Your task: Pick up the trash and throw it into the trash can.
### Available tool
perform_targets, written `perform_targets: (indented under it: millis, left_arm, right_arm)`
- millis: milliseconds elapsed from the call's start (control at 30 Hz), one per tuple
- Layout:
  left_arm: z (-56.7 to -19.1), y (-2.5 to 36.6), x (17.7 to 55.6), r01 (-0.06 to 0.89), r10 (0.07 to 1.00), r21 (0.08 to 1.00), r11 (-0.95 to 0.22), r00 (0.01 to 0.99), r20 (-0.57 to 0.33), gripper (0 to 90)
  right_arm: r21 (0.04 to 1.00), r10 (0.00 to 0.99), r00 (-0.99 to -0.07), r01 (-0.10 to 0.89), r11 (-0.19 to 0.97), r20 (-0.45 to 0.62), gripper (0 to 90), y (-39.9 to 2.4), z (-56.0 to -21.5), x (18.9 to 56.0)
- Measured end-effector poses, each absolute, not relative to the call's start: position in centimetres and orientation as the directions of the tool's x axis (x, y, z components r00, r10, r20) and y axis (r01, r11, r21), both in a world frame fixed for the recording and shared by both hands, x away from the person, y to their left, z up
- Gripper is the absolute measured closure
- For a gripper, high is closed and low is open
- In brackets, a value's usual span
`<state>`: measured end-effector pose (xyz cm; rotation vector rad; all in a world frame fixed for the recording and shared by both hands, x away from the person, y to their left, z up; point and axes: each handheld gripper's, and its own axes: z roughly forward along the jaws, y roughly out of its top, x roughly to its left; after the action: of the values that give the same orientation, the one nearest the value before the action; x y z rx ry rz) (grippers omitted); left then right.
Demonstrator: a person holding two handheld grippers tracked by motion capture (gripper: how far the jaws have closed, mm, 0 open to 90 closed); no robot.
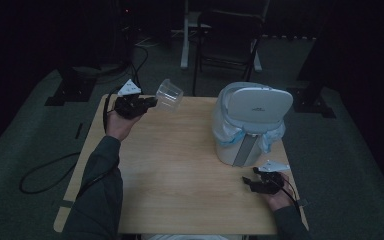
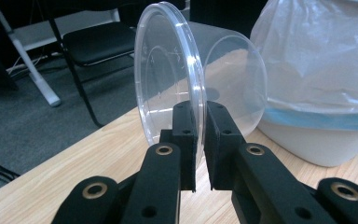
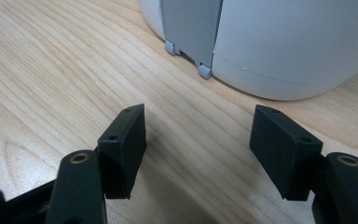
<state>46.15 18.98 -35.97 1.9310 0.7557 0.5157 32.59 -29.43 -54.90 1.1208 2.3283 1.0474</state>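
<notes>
Left gripper [image 2: 199, 140] clamped on clear plastic cup [image 2: 186, 88] rim, held off table. Right gripper [image 3: 198, 149] jaws wide apart, empty, near white bin [image 1: 247, 125].

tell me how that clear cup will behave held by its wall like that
The clear cup looks thin and see-through, so probably light and a bit flexible: the left gripper pinching its wall could bend it. The smooth plastic may slip. Set down on its side it would likely roll, being round.

The cup [image 1: 169, 95] hangs over the table's [image 1: 180, 170] far-left edge, left of the bin [image 1: 250, 125].
</notes>
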Motion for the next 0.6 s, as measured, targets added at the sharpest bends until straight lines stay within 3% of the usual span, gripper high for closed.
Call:
perform_targets:
  millis: [600]
  left_arm:
    - [-34.1, 17.3, 46.2, 0.250, 0.651, 0.909, -0.333, 0.758, 0.030, 84.3]
  right_arm:
    - [0.747, 0.780, -0.626, 0.520, 0.414, 0.004, 35.0, -29.4, -54.9, 32.6]
